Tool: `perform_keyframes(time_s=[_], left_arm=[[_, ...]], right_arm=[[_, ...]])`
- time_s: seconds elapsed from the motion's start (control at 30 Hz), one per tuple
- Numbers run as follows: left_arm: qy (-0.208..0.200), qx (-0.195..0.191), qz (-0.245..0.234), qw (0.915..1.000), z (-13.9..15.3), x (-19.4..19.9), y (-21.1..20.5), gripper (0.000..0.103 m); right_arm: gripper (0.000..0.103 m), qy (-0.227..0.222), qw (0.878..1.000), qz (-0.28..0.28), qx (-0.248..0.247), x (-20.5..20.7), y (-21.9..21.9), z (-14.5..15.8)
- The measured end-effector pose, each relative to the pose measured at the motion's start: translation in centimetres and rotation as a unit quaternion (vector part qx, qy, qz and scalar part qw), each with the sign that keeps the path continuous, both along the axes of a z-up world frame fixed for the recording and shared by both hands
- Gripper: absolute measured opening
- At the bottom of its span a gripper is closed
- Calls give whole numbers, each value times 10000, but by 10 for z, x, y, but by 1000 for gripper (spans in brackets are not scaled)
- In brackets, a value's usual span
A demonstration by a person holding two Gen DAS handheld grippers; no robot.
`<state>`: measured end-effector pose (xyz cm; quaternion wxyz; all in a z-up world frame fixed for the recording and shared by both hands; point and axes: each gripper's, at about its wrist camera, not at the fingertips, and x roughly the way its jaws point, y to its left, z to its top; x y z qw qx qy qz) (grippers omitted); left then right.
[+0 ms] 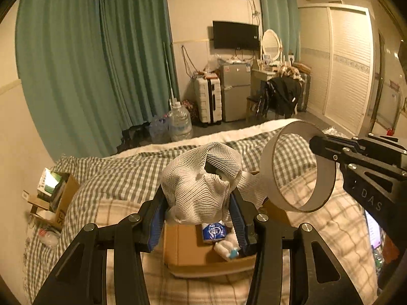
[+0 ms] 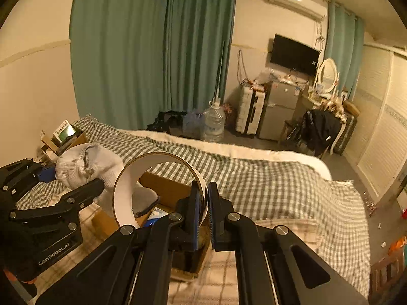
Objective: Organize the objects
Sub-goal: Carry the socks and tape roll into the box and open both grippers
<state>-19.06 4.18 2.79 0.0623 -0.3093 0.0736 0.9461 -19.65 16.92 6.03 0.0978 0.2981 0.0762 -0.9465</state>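
Observation:
My left gripper [image 1: 197, 203] is shut on a bunched white mesh bag [image 1: 201, 178] and holds it above an open cardboard box [image 1: 188, 254] on the bed. The box holds a blue-and-white packet [image 1: 213, 231] and a white roll [image 1: 226, 250]. My right gripper [image 2: 205, 200] is shut on the wall of a white cardboard ring [image 2: 127, 185], held just right of the mesh bag [image 2: 86, 165] over the box [image 2: 165, 190]. The ring [image 1: 295, 167] and right gripper [image 1: 316, 145] also show in the left wrist view.
The bed has a green checked cover [image 2: 267, 178]. A second cardboard box [image 1: 57, 198] with packets sits at the bed's left edge by the wall. Beyond the bed stand water jugs [image 1: 179, 123], a white suitcase [image 1: 208, 99], a small fridge [image 1: 234, 91] and a chair [image 1: 277, 96].

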Motion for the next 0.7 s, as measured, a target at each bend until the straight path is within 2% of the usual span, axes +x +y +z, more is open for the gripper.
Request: perform_keyframes(time_s=[0.17,0.33,0.4,0.57,0.7], left_arm=[[-440,-66,63,9990,-41,-38,1,47],[-668,-174,51,9976,-80,-59,3,47],[-731,-188,86,9971,-96,-67,1,47],[-1023,-22,99,9947,-122,-79,-4,49],[-1159,60,-9,9932,-120,-79,0,56]], right_arm=[[6,-330,9993,-28,162,-41,-3,-44],[6,-718,9972,-6,202,-74,-4,-96],[6,-855,9963,31,76,-81,0,-114],[6,-1059,9943,129,-70,-91,3,-141],[7,-1154,9925,292,-291,-92,7,-143]])
